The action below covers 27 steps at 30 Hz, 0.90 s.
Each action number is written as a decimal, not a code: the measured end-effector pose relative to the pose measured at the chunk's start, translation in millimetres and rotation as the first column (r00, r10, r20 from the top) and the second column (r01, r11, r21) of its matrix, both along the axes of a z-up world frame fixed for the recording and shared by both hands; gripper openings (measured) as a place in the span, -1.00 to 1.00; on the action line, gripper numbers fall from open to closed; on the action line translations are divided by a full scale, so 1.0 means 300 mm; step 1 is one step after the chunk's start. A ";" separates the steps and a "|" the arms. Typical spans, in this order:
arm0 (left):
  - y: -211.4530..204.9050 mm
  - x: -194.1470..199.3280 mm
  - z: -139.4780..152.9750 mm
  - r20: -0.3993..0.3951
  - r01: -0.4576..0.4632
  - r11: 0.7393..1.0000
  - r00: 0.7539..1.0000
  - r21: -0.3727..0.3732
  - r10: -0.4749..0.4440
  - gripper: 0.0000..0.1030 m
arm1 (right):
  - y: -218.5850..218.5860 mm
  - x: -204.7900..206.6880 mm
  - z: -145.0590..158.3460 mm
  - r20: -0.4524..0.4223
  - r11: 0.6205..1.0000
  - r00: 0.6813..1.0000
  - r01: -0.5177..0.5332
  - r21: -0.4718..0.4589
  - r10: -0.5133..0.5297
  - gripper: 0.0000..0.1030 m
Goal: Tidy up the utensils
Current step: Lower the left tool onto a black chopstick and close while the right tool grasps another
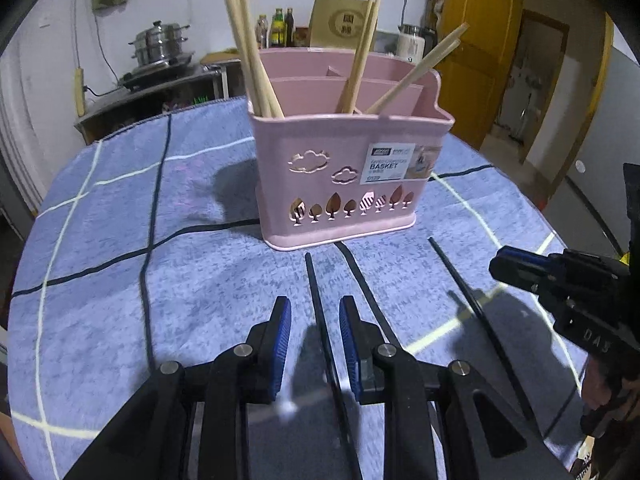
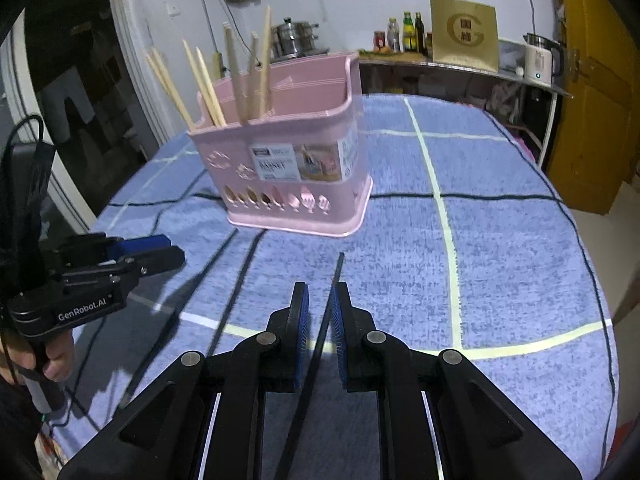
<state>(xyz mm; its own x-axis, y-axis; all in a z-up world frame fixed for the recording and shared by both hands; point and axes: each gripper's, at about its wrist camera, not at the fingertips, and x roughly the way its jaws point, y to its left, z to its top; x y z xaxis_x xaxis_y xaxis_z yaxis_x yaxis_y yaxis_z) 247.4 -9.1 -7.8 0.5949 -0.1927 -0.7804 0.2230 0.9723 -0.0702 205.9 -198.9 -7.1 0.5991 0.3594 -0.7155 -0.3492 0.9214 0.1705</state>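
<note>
A pink utensil basket (image 1: 340, 184) stands on the blue checked tablecloth (image 1: 120, 208), with several wooden chopsticks (image 1: 248, 40) upright in it. It also shows in the right wrist view (image 2: 288, 176). Two black chopsticks lie on the cloth in front of it. My left gripper (image 1: 314, 312) is open and straddles one black chopstick (image 1: 316, 300) without touching it. The other black chopstick (image 1: 468, 296) lies to the right. My right gripper (image 2: 320, 300) is narrowly open around that chopstick (image 2: 334, 280), which passes between its pads. The left gripper's chopstick also shows in the right wrist view (image 2: 216, 260).
Behind the table is a counter with a steel steamer pot (image 1: 160, 48), bottles (image 2: 408, 32), a cardboard box (image 2: 464, 34) and a kettle (image 2: 540, 60). A yellow wooden door (image 2: 592, 92) is at the right. The round table's edge curves close on all sides.
</note>
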 end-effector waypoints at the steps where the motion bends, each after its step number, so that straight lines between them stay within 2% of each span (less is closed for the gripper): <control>1: -0.004 0.010 -0.007 -0.005 0.000 1.000 1.000 0.002 0.000 -0.52 | 0.003 0.009 -0.008 -0.008 1.000 1.000 0.000 -0.007 0.000 -0.76; 7: -0.016 0.086 -0.069 -0.053 -0.006 1.000 0.999 0.006 0.006 -0.52 | 0.024 0.056 -0.052 -0.049 0.999 0.999 -0.009 -0.032 0.007 -0.76; 13: -0.023 0.124 -0.097 -0.067 -0.007 1.000 0.998 0.011 0.008 -0.52 | 0.023 0.089 -0.080 -0.075 0.999 0.997 -0.002 -0.043 -0.001 -0.76; 23: -0.062 0.132 -0.109 -0.033 -0.005 0.996 0.999 0.085 0.008 -0.52 | 0.045 0.105 -0.086 -0.070 0.997 0.998 0.002 -0.078 -0.008 -0.76; 27: -0.073 0.125 -0.108 -0.029 0.000 0.996 1.000 0.087 0.002 -0.65 | 0.063 0.105 -0.087 -0.061 0.995 0.998 0.005 -0.103 -0.012 -0.81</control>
